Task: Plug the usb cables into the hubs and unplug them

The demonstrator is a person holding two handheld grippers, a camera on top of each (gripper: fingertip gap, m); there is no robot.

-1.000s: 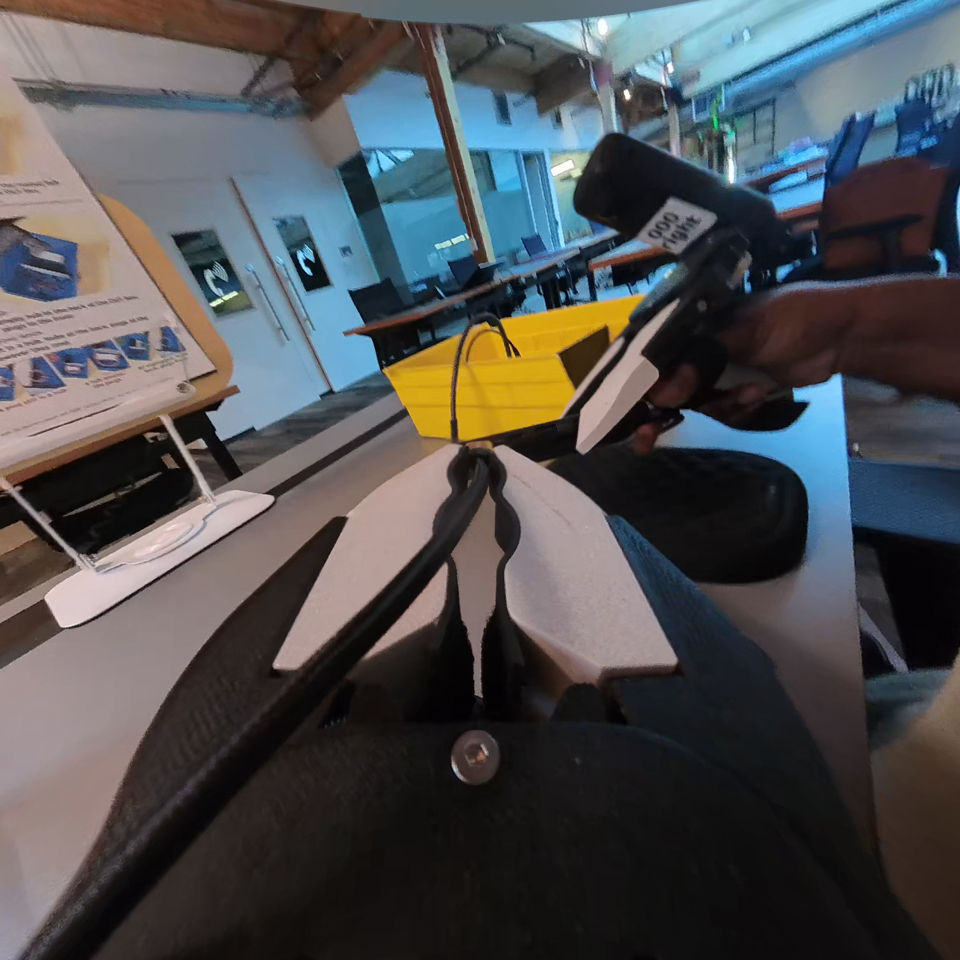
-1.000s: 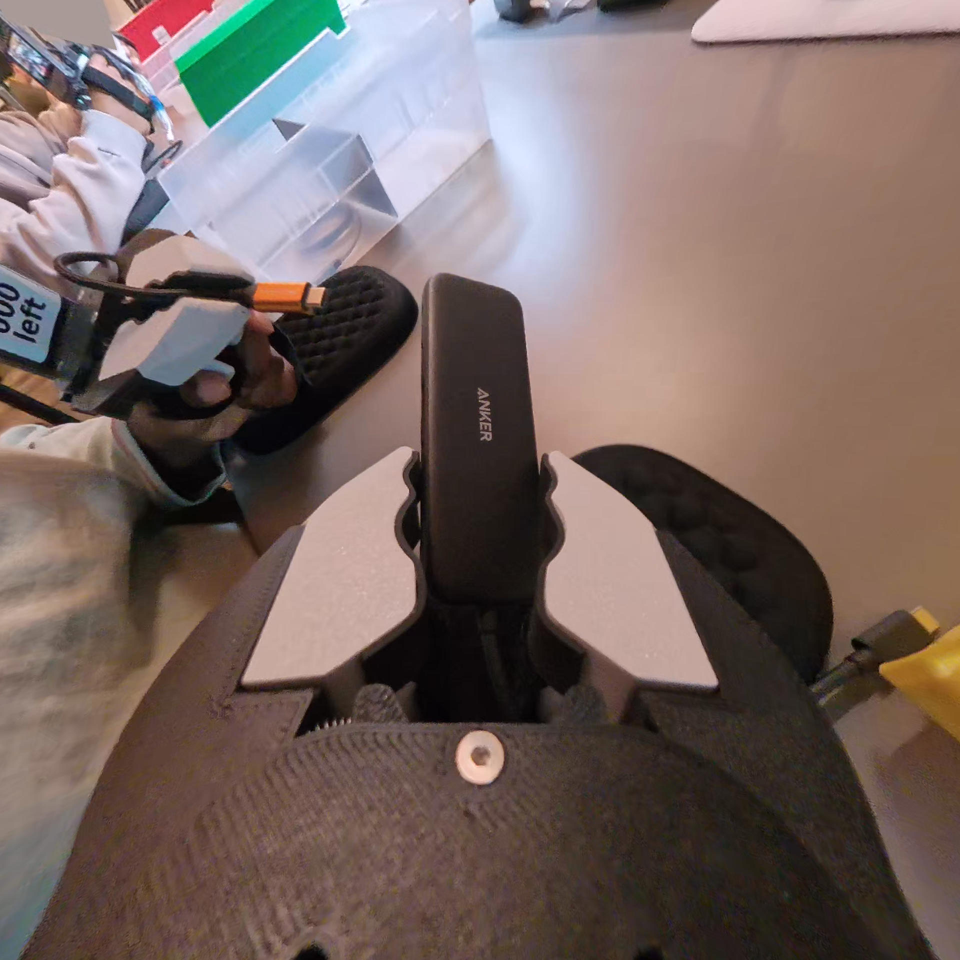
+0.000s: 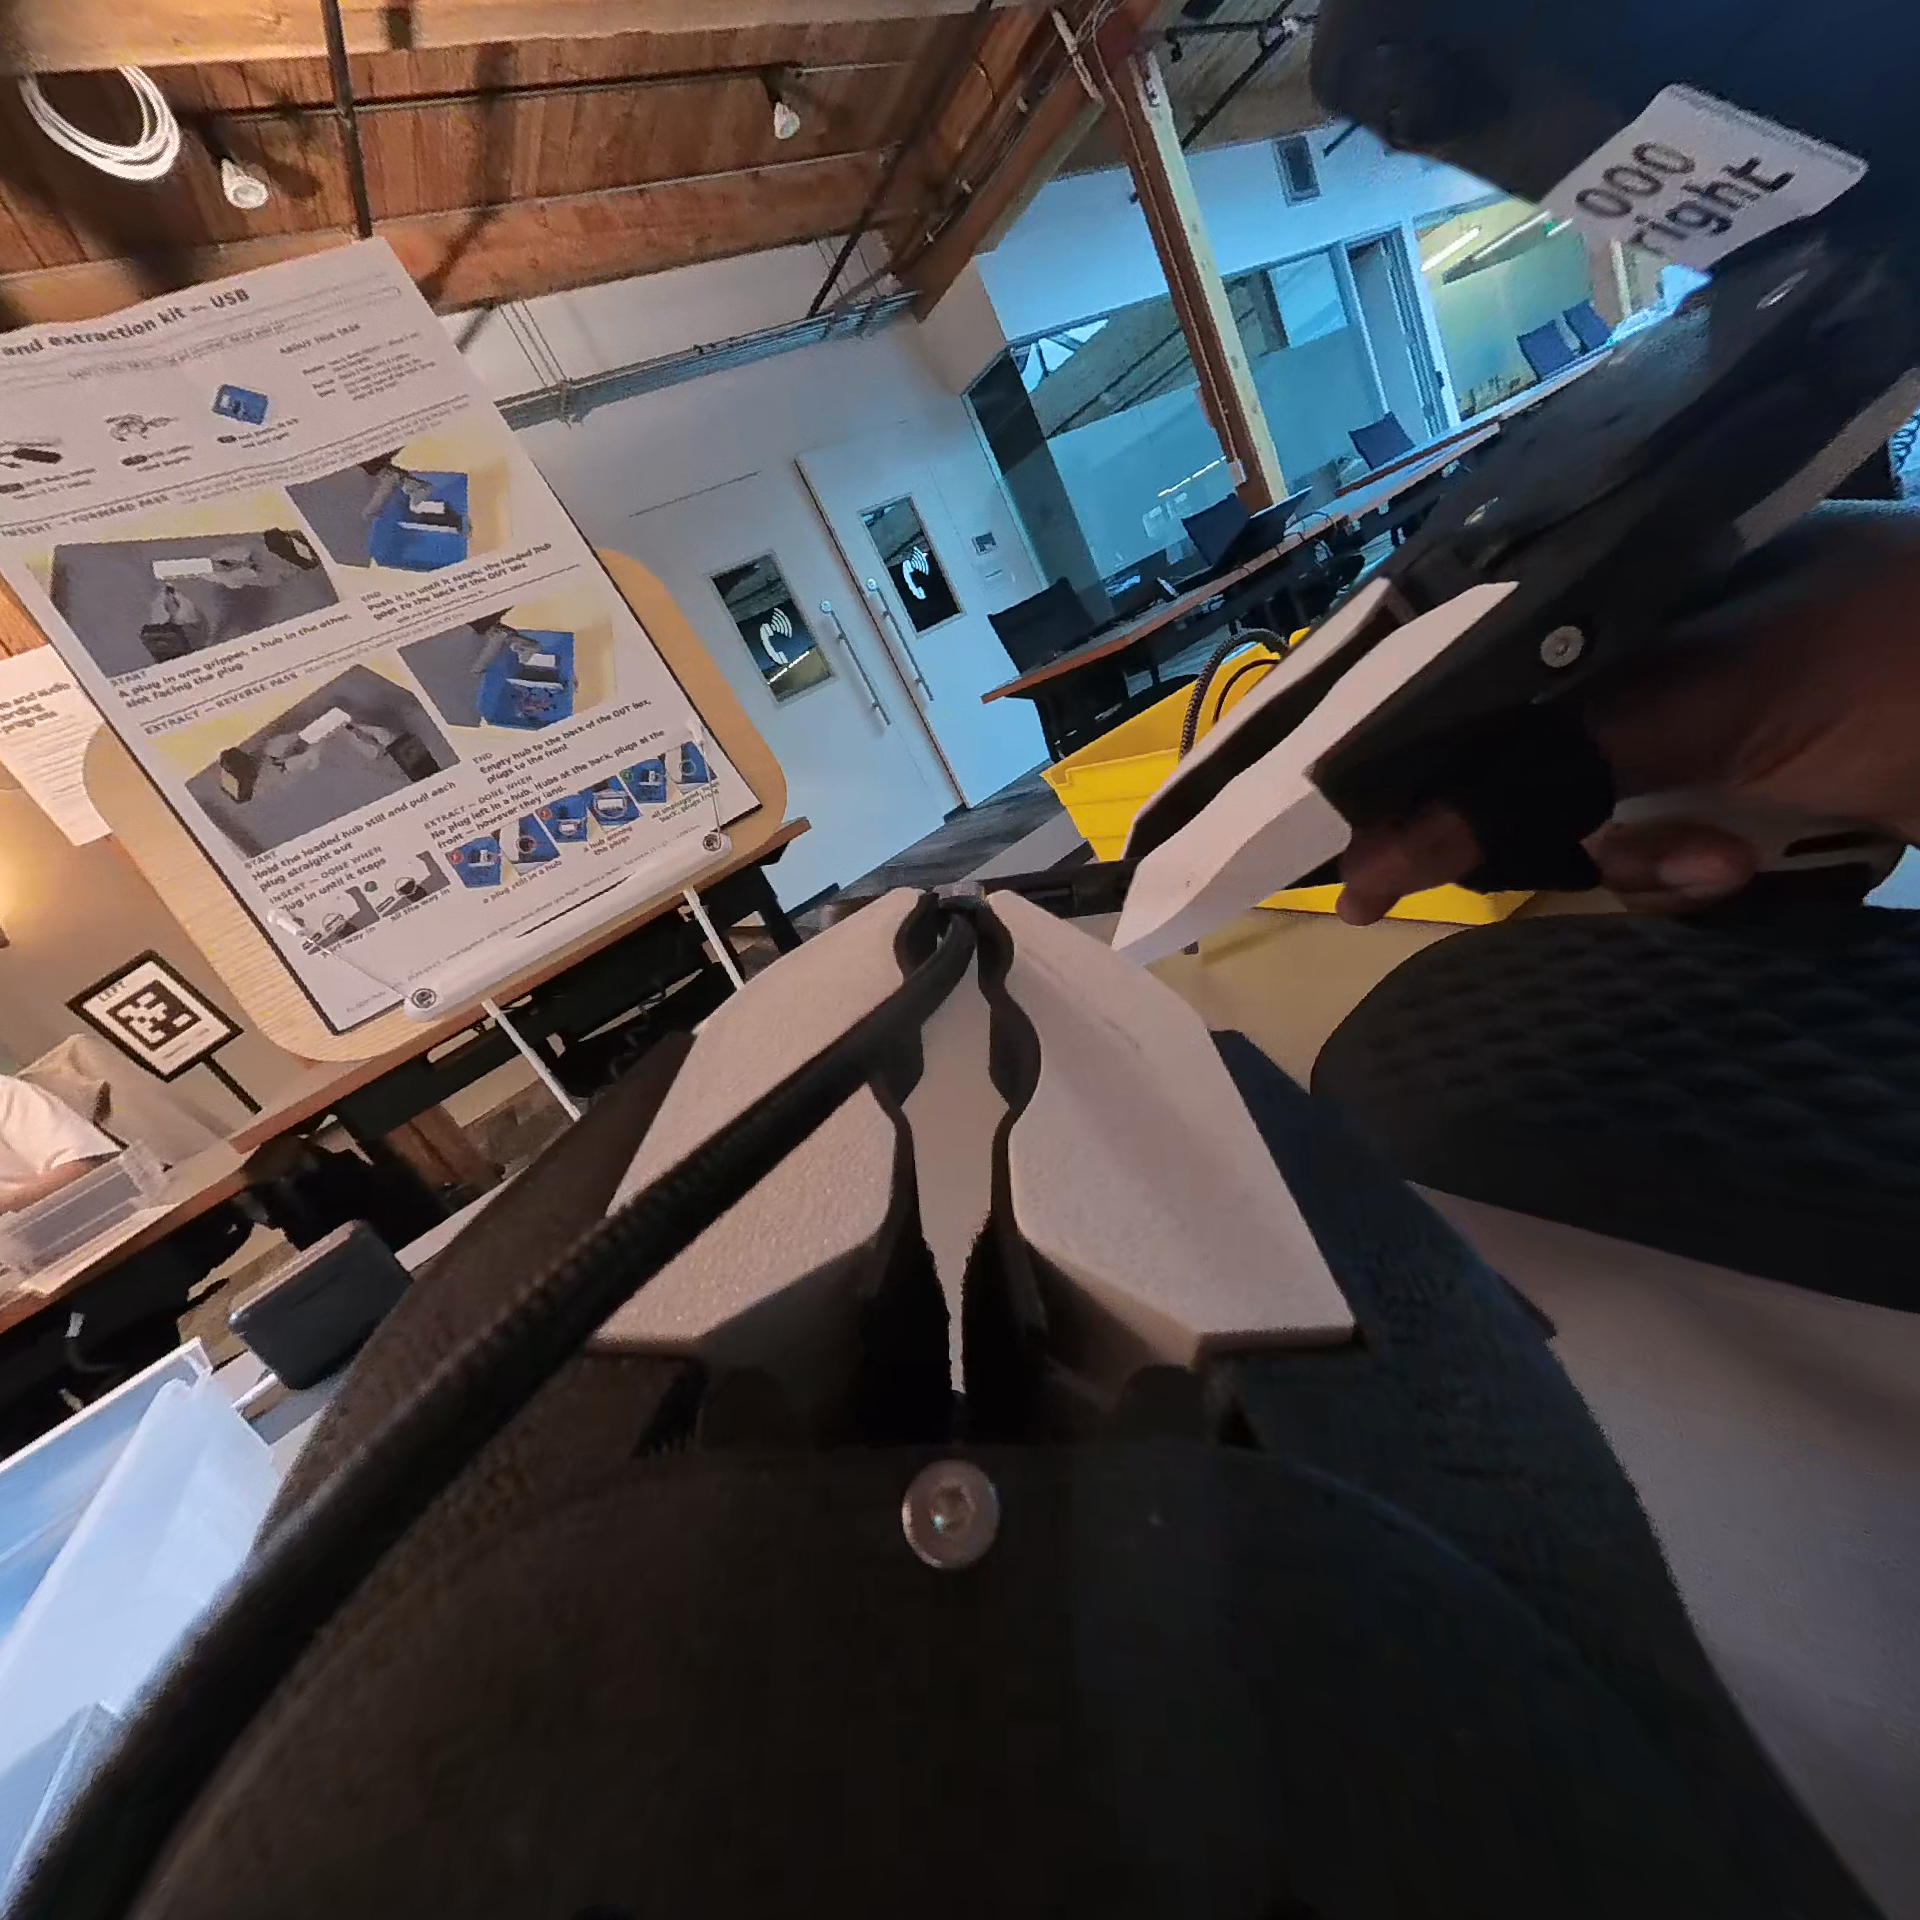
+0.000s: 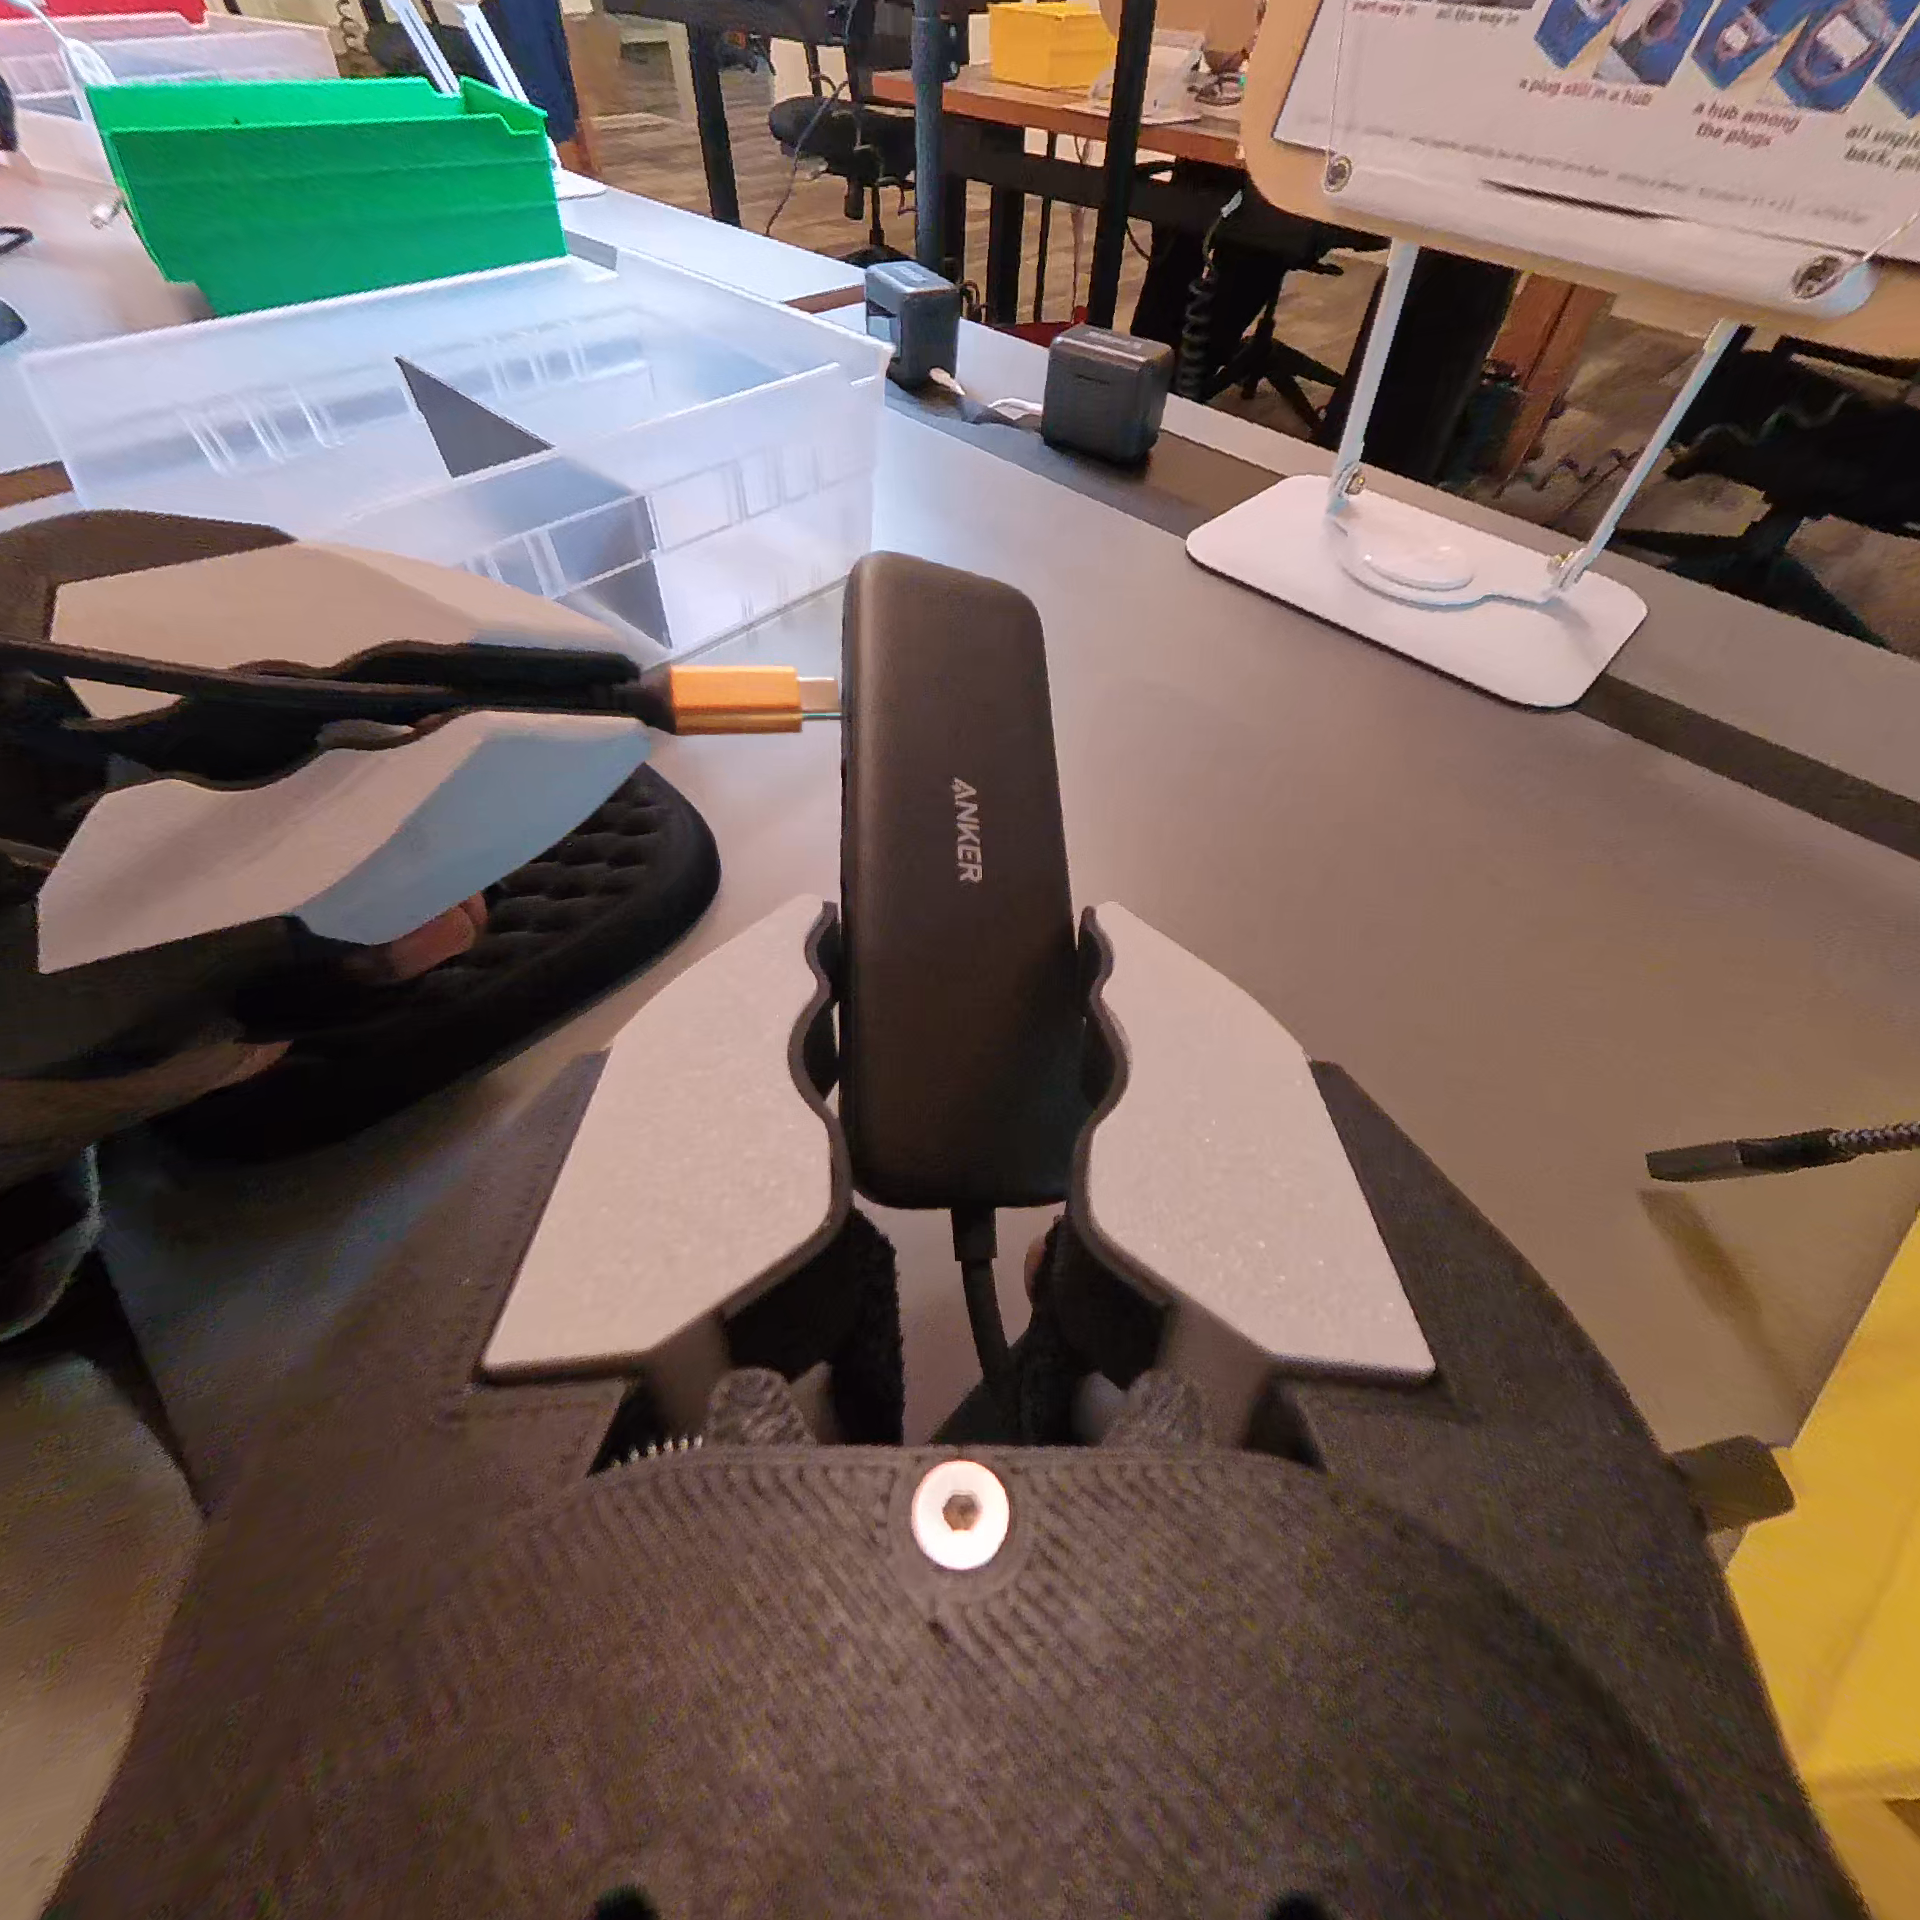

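**Plug at the hub's side, about to go in**

The right gripper (image 4: 956, 1049) is clenched on the lower half of the black hub (image 4: 951, 831), held above the grey table (image 4: 1403, 935). The left gripper (image 4: 623, 717) pinches the black cable (image 3: 727, 1143); its orange plug (image 4: 738, 699) has its metal tip at the hub's left edge. This looks like the insertion step: next, a straight, level push. Farther off stand a clear bin (image 4: 727, 416) and a green bin (image 4: 332, 187).

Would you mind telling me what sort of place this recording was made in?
Most likely an open-plan office or workshop fitted out for a cable-plugging exercise: rows of desks and chairs stand beyond glass partitions under a timber ceiling, an instruction sheet is propped on a stand, and plastic sorting bins sit on the grey table.
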